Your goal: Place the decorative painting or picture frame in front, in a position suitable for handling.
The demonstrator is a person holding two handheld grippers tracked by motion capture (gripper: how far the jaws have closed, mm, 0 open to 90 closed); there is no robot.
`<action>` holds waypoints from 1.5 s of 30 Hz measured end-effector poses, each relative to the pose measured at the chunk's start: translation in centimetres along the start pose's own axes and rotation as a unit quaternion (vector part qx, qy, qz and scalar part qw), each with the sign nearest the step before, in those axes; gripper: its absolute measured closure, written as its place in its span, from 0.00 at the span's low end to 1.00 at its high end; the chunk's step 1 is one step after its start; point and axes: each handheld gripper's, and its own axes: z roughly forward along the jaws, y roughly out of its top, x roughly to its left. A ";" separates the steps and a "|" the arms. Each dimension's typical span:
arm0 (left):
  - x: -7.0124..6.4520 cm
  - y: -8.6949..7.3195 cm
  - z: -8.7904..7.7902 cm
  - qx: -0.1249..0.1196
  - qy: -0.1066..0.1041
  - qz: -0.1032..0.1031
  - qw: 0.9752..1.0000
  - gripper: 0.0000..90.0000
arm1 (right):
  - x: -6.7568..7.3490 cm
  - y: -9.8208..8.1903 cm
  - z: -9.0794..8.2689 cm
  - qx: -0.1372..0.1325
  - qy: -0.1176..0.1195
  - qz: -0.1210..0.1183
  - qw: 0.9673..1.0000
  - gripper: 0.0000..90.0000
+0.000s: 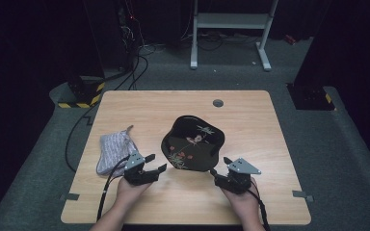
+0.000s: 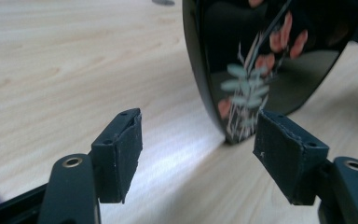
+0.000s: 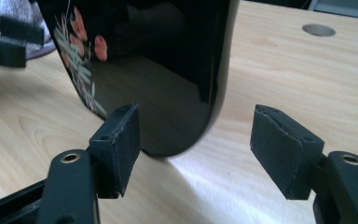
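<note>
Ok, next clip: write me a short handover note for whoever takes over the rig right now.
Left tool: open, holding nothing, just short of the black painted tray at its near-left edge.
Right tool: open, holding nothing, at the tray's near-right edge.
Tray lies mid-table; grey cloth lies left of it, untouched.
Done: both tools lined up on the tray.
Left: probably grip the tray; nothing is gripped yet.

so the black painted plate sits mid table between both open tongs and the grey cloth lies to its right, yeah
Not quite: the grey cloth lies to the left of the black painted plate, beside the left tongs. The high view shows it. The plate does sit mid table between the left tongs and the right tongs, both open.
</note>
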 end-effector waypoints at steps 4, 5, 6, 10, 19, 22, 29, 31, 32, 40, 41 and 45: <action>-0.2 0.4 -2.3 0.001 0.004 0.003 1.000 0.28 | 0.0 0.9 0.8 -0.003 0.005 0.004 1.000 0.35; -0.2 0.5 -2.9 -0.003 0.006 0.000 1.000 0.28 | 0.0 1.1 0.9 -0.004 0.009 0.005 1.000 0.36; -0.2 0.5 -3.5 -0.005 0.010 -0.002 1.000 0.28 | 0.0 1.2 1.0 -0.007 0.011 0.008 1.000 0.37; 0.3 -0.9 -4.7 0.022 0.021 0.000 1.000 0.28 | 0.0 1.8 1.3 -0.014 0.022 0.014 1.000 0.39; 1.2 -2.1 -5.6 0.007 0.022 -0.007 1.000 0.26 | 0.6 1.9 1.8 -0.002 0.022 0.004 1.000 0.34; 1.3 -2.2 -5.3 0.014 0.031 0.000 0.999 0.25 | 0.8 1.6 1.9 0.005 0.026 0.001 1.000 0.35; 0.9 -1.8 -4.4 0.020 0.027 0.015 0.999 0.25 | 0.9 0.9 1.3 0.004 0.030 0.006 1.000 0.37; 0.9 -1.7 -4.0 0.027 0.021 0.013 0.999 0.25 | 1.0 0.7 1.1 0.004 0.032 0.003 0.999 0.38; 0.9 -1.6 -3.8 0.028 0.019 0.011 0.999 0.25 | 1.1 0.6 1.0 0.004 0.032 0.002 0.999 0.38; 0.2 -0.9 -3.0 0.015 0.011 0.016 1.000 0.26 | 1.8 0.0 0.2 0.007 0.037 0.001 0.999 0.39; 0.1 -0.8 -2.8 0.017 0.009 0.018 1.000 0.26 | 1.9 -0.1 0.1 0.008 0.038 0.000 0.999 0.39; -0.1 -0.6 -2.3 0.020 0.004 0.025 0.999 0.26 | 2.3 -0.3 -0.2 0.008 0.043 -0.001 0.999 0.39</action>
